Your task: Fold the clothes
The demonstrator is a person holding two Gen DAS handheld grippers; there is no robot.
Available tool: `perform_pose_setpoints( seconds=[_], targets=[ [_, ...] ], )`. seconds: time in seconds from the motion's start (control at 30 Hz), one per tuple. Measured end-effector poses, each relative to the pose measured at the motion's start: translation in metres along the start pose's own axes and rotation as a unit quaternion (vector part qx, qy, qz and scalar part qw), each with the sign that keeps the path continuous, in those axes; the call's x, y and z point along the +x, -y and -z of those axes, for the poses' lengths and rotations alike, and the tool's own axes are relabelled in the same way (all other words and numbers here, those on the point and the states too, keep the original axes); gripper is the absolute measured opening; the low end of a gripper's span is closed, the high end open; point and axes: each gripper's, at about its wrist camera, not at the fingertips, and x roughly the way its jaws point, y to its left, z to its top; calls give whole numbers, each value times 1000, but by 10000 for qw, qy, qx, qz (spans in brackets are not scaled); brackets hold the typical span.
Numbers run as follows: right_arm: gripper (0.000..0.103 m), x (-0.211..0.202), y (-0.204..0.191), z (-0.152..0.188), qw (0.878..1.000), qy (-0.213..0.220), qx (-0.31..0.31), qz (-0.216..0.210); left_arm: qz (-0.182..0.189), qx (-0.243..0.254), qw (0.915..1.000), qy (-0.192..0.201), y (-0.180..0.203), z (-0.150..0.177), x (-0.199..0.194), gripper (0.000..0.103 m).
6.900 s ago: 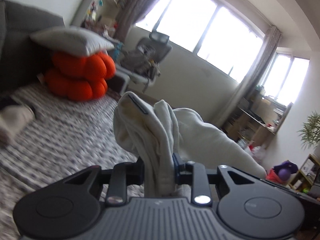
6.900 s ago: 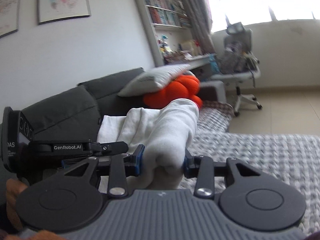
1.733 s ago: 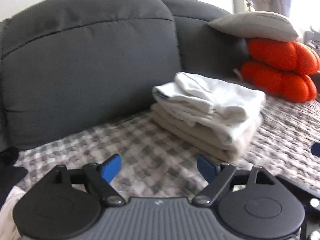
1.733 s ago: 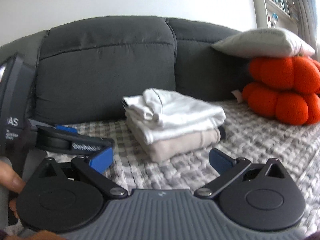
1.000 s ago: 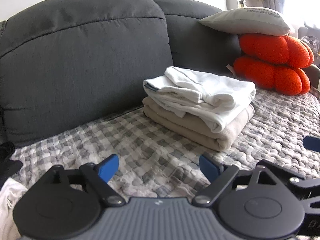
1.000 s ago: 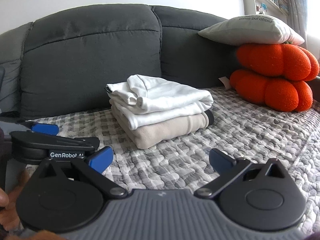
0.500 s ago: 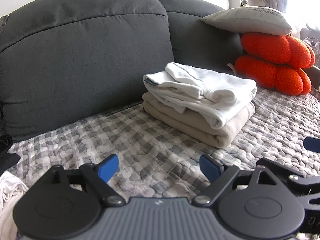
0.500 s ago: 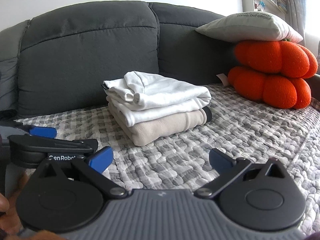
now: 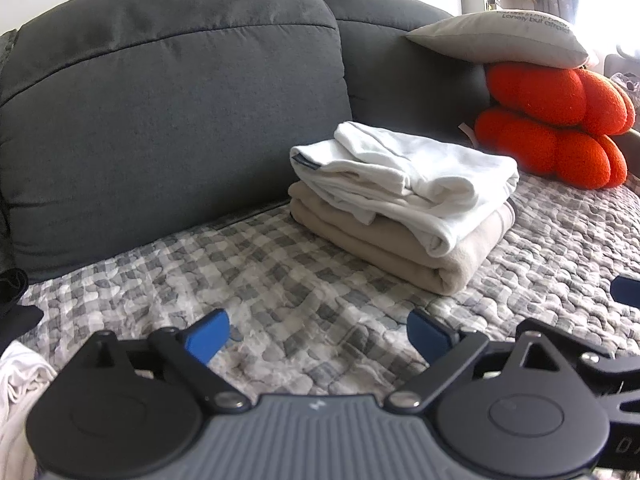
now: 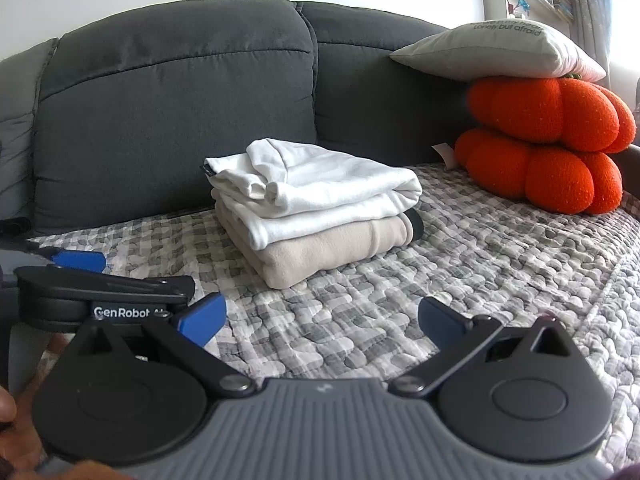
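A folded white garment [image 9: 404, 176] lies on top of a folded beige garment [image 9: 384, 248] on the sofa seat, a short way ahead of both grippers. My left gripper [image 9: 318, 334] hovers over the quilt in front of the stack; its jaws are opening and nothing is between them. The right wrist view shows the same white garment [image 10: 316, 188] and beige garment [image 10: 332, 248] slightly left of centre. Beside the left one, my right gripper [image 10: 322, 318] stands open and holds nothing. Neither gripper touches the stack.
A grey-and-white checked quilt [image 9: 280, 280] covers the seat of the dark grey sofa [image 9: 172, 100]. Orange pumpkin cushions [image 9: 552, 120] with a grey pillow [image 9: 500, 40] on top sit at the right. Loose white cloth [image 9: 16, 380] lies at the lower left.
Several seconds ago both grippers were shut on the white garment; now it lies on the beige one and both are open. Over the last second the left jaws spread slightly.
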Motion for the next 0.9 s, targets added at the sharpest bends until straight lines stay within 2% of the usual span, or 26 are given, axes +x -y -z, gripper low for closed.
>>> perform_pose_setpoints(
  seconds=[0.2, 0.9],
  targets=[
    [103, 1, -1, 0, 10000, -16, -5, -3, -124, 82, 9999, -82, 2, 1, 3, 96],
    [103, 1, 2, 0, 9999, -53, 62, -66, -33, 38, 9999, -108, 3, 1, 1, 97]
  ],
)
